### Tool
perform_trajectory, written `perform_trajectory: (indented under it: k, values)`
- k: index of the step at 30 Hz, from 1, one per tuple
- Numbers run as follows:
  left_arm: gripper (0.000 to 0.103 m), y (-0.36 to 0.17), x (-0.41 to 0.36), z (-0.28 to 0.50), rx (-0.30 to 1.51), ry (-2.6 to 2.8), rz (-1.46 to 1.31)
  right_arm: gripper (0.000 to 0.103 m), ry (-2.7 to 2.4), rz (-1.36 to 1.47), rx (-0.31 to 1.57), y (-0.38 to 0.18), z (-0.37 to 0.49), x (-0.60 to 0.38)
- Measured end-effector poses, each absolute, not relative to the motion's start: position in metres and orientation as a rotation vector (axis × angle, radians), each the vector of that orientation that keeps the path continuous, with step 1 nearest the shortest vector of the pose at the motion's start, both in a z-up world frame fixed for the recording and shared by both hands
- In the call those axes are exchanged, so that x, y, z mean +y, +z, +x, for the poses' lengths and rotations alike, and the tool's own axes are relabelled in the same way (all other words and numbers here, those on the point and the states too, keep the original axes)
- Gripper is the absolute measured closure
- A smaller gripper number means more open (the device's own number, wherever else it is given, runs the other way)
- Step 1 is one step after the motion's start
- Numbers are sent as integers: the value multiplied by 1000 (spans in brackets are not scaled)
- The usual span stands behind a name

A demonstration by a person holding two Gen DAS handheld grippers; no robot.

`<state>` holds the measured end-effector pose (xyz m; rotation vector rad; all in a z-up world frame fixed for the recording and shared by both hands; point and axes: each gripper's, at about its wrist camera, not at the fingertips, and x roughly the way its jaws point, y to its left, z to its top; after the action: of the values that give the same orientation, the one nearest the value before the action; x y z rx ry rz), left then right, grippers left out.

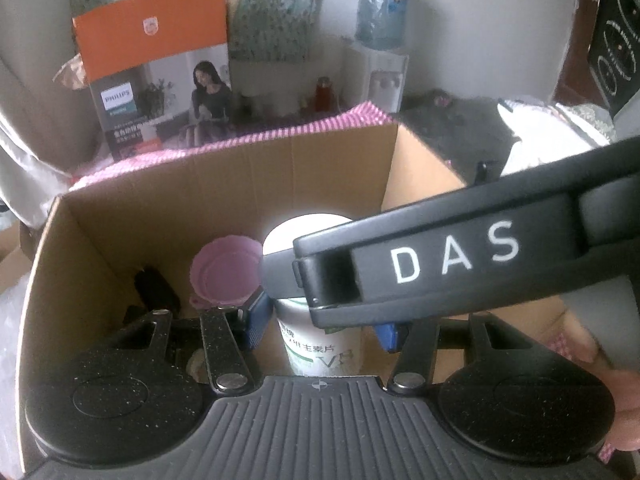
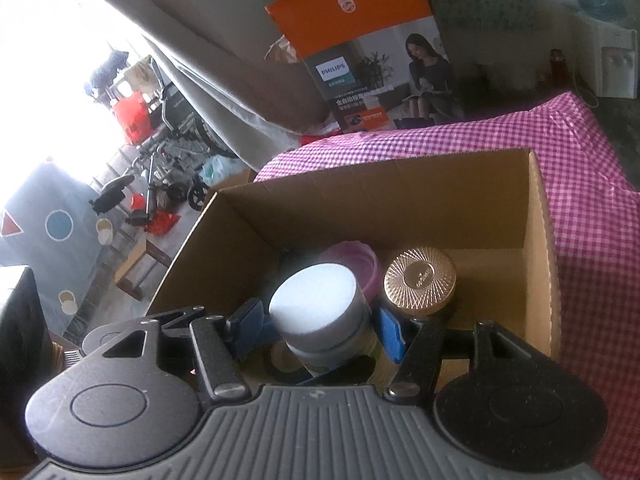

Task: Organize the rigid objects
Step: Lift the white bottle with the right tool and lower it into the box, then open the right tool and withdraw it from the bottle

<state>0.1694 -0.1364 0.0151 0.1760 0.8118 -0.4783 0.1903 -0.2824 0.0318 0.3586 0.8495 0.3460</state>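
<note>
Here, at the bottom of the left wrist view, the left gripper [image 1: 320,320] is clamping its two blue pads on one white bottle [image 1: 318,344], whose green label is showing "VB" among Chinese characters too blurred to read. A black gripper arm [image 1: 460,256] marked "DAS" in white letters is crossing in from the right of the frame, covering part of the bottle's cap. Just left of the bottle, one pink scalloped cup [image 1: 226,276] is sitting inside the cardboard box [image 1: 240,184], with one dark object beside it that cannot be told.

In the right wrist view, the right gripper [image 2: 320,324] is closing its blue pads on one jar with a pale grey lid [image 2: 316,306] at lower centre, over the box [image 2: 536,240]. Just right of it, one jar with a bronze ribbed lid [image 2: 420,280] is standing in the box; its embossed word is too small to read. Behind both, one pink container [image 2: 360,260] is peeking out.

Beyond the box, a pink checked cloth [image 2: 500,132] is spreading toward the right. Farther up, at upper centre, one orange-topped carton [image 2: 360,48] is showing "PHILIPS" and a shield logo.
</note>
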Motion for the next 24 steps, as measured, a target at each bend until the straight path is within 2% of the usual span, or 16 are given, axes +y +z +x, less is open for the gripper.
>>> perform_trajectory:
  k: [10, 16, 22, 24]
  values:
    - [47, 16, -138, 167, 811, -495, 191, 39, 333, 365, 857, 32, 188, -284]
    - [35, 27, -134, 157, 767, -494, 193, 38, 318, 386, 824, 42, 181, -291]
    - [30, 49, -122, 133, 702, -501, 181, 38, 310, 427, 743, 64, 153, -298]
    - [29, 60, -114, 121, 678, -504, 166, 33, 311, 442, 704, 73, 138, -300]
